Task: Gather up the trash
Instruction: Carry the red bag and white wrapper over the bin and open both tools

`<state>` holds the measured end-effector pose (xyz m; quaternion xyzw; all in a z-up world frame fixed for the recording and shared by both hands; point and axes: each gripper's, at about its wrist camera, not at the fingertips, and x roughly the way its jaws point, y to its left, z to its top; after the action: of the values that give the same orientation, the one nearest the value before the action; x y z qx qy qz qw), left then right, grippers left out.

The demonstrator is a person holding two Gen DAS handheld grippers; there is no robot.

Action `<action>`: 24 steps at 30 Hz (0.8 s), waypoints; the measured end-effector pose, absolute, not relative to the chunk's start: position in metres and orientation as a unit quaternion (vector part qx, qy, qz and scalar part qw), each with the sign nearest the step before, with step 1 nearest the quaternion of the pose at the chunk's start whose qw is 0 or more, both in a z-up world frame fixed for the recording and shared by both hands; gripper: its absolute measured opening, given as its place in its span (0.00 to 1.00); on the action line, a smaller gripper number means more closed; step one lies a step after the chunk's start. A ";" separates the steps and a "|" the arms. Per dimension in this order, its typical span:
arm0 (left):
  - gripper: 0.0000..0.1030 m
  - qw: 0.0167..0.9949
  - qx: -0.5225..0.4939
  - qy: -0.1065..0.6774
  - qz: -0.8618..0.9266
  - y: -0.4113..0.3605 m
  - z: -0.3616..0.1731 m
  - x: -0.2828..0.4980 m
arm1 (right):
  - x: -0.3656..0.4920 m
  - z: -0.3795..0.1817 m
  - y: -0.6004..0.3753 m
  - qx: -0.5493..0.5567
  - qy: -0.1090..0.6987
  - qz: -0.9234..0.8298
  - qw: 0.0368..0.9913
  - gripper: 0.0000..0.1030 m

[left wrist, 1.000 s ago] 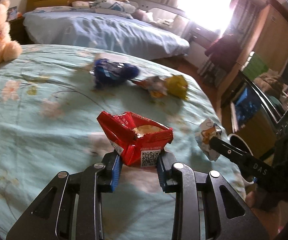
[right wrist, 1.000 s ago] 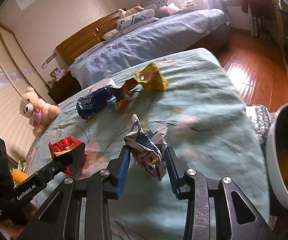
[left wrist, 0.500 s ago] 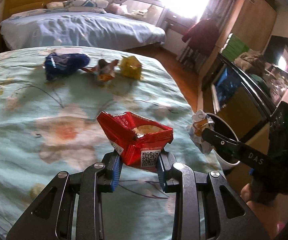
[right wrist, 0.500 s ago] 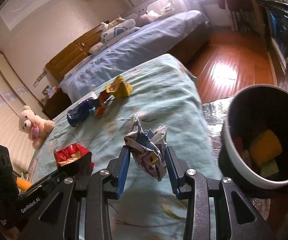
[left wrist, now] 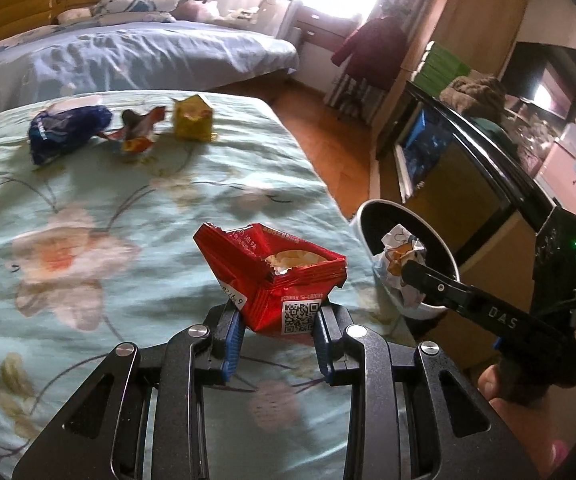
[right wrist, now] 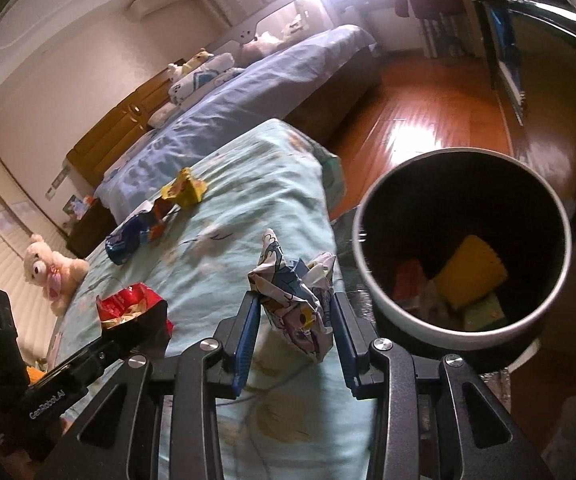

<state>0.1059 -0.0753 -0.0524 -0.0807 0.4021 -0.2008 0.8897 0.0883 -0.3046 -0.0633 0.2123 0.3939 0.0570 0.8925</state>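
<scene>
**Both grippers loaded, bin within reach: the risk is a miss at the rim**

Left wrist view: the left gripper (left wrist: 276,344) is clamped narrow on the bottom corner of a torn red snack bag (left wrist: 271,276), held above the floral bedspread (left wrist: 87,208), bed side of the bin. The bag's mouth gapes upward and pale crumbs show inside. Because the hold is only on a low corner, any tilt on the way over could, I judge, spill crumbs onto the bedspread, or the slick foil could slide out. The waste bin (left wrist: 362,216) stands just beyond the bed edge. The right gripper (left wrist: 416,276) holds a crumpled printed wrapper (left wrist: 400,256) that appears over the bin's opening. Well away from the bin, at the bed's far end, lie a blue bag (left wrist: 63,132), an orange wrapper (left wrist: 137,132) and a yellow bag (left wrist: 192,122), not yet collected.

Right wrist view: the right gripper (right wrist: 292,334) pinches the crumpled wrapper (right wrist: 296,304) between its blue pads, and from here the wrapper looks just bed side of the bin (right wrist: 388,304) rim. The two views disagree, so a release now might catch the rim and drop to the floor. Inside the bin sit a yellow piece (right wrist: 470,270), something red-orange (right wrist: 406,284) and a pale green piece (right wrist: 484,310). The red bag (right wrist: 127,306) shows further bed side.
</scene>
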 end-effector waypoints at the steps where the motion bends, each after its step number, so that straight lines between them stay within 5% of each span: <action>1: 0.27 0.889 -0.079 0.402 -0.203 -0.079 -0.052 0.106 | 0.087 -0.064 -0.308 0.214 0.393 0.054 0.892 0.36; 24: 0.27 0.879 -0.036 0.403 -0.251 -0.143 -0.046 0.109 | 0.074 -0.066 -0.363 0.242 0.379 0.008 0.893 0.36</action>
<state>0.1086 -0.1432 -0.0462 -0.0364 0.4034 -0.2512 0.8791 0.0744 -0.3626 -0.0657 0.2417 0.3792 0.0081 0.8932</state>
